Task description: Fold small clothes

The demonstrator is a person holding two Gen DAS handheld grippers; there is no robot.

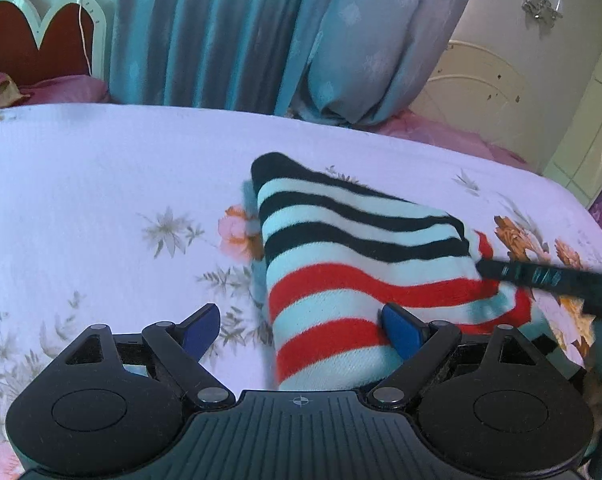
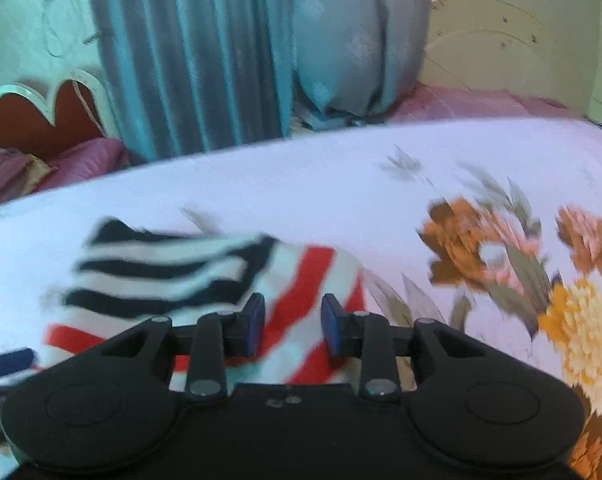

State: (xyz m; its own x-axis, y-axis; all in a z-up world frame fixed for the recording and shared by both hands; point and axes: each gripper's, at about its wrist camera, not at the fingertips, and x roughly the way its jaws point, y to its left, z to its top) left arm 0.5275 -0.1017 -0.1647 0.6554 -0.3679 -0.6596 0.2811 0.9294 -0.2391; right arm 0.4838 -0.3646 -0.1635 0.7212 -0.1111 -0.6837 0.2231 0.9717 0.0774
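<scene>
A folded striped garment (image 1: 361, 248), pale blue with black bands at the far end and red bands nearer, lies on the floral white bedsheet (image 1: 101, 184). My left gripper (image 1: 301, 330) stands wide open just above its near end, with the right blue pad at the cloth's edge and the left pad over bare sheet. One dark finger of my right gripper (image 1: 541, 276) reaches in from the right over the garment's right edge. In the right wrist view, my right gripper (image 2: 293, 326) is open with a narrow gap. The garment (image 2: 173, 276) lies blurred beneath it, and nothing is pinched.
Blue-grey curtains (image 1: 221, 32) hang behind the bed. A red heart-shaped headboard (image 1: 37, 40) and pink pillows (image 1: 65, 88) are at the far left. A cream headboard (image 1: 473, 80) and pink bedding stand at the far right. The sheet's edge falls away on the right.
</scene>
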